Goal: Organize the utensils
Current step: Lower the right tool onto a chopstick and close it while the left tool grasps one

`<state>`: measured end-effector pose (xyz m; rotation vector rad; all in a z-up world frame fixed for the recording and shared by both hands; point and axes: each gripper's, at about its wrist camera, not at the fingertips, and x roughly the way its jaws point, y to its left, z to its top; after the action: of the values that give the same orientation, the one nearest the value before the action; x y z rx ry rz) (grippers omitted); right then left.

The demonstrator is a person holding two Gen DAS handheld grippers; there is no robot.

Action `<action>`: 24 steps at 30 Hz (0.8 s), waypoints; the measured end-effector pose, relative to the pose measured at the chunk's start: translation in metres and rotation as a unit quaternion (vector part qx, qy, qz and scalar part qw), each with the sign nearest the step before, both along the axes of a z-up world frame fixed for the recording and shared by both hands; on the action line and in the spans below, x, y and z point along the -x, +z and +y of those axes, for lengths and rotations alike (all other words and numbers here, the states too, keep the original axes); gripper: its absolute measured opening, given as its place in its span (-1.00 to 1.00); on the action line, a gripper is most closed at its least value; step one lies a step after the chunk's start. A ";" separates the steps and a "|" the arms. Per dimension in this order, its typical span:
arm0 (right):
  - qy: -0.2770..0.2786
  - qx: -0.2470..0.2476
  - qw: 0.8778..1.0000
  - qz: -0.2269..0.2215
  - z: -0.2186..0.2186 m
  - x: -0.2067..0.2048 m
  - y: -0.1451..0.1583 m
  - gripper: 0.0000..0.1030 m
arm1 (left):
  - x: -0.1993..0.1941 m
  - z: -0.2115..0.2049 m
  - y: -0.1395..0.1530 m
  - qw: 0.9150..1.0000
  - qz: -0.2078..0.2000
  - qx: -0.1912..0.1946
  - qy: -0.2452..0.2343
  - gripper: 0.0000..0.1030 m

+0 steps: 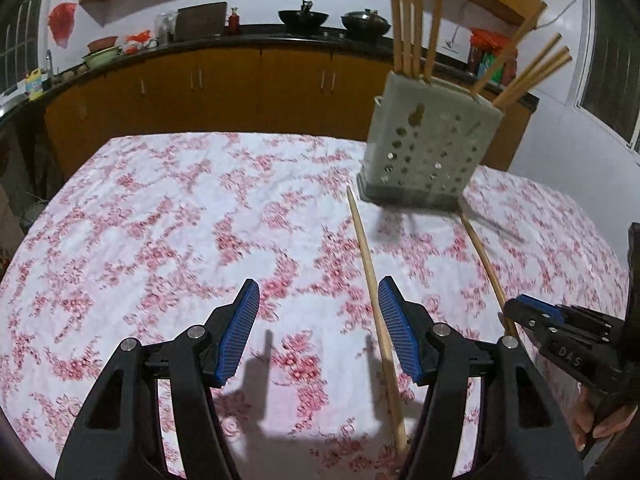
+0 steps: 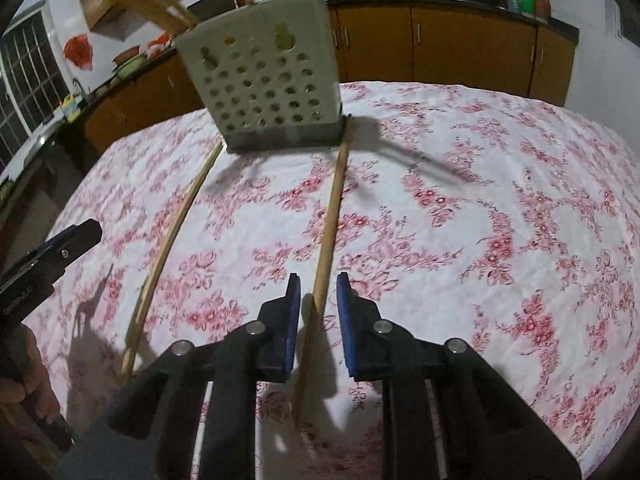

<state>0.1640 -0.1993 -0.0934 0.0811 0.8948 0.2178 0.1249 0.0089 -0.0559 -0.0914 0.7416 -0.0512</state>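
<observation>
A white perforated utensil holder [image 1: 428, 148] [image 2: 266, 88] stands on the flowered tablecloth with several wooden chopsticks in it. Two loose chopsticks lie on the cloth in front of it. My left gripper [image 1: 318, 304] is open; one chopstick [image 1: 370, 276] lies just inside its right finger. That chopstick shows at the left of the right wrist view [image 2: 172, 236]. My right gripper [image 2: 318, 300] is open, narrowly, with the other chopstick [image 2: 332, 216] [image 1: 482, 258] lying between its fingers, not clamped. The right gripper [image 1: 560, 332] shows at the right edge of the left wrist view.
The table [image 1: 160, 220] is covered by a white cloth with red flowers. Behind it runs a dark counter [image 1: 240, 40] on orange cabinets, with woks, bowls and bottles on it. The left gripper's tip [image 2: 60, 244] shows at the left of the right wrist view.
</observation>
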 end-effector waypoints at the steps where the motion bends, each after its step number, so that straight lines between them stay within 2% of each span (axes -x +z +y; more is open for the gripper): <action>1: 0.000 0.006 1.000 -0.001 0.002 0.000 -0.001 -0.68 | 0.000 -0.002 -0.001 1.000 0.002 0.000 -0.002 0.19; 4: -0.003 0.019 1.000 0.001 0.003 -0.002 -0.004 -0.81 | 0.001 -0.006 -0.005 1.000 0.008 0.000 -0.009 0.16; 11: -0.025 0.020 0.999 -0.001 -0.009 -0.006 -0.004 -0.83 | 0.001 -0.016 -0.012 1.000 0.018 0.000 -0.022 0.07; 18: -0.077 0.026 0.997 -0.004 -0.037 -0.014 -0.005 -0.84 | 0.002 -0.029 -0.020 0.999 0.032 -0.003 -0.043 -0.09; 24: -0.101 0.033 0.994 -0.012 -0.055 -0.022 -0.006 -0.84 | 0.001 -0.037 -0.028 0.997 0.047 -0.012 -0.053 -0.16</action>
<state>0.1864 -0.2540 -0.0994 0.1070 0.8633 0.0000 0.1243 -0.0281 -0.0843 -0.0324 0.8410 -0.1400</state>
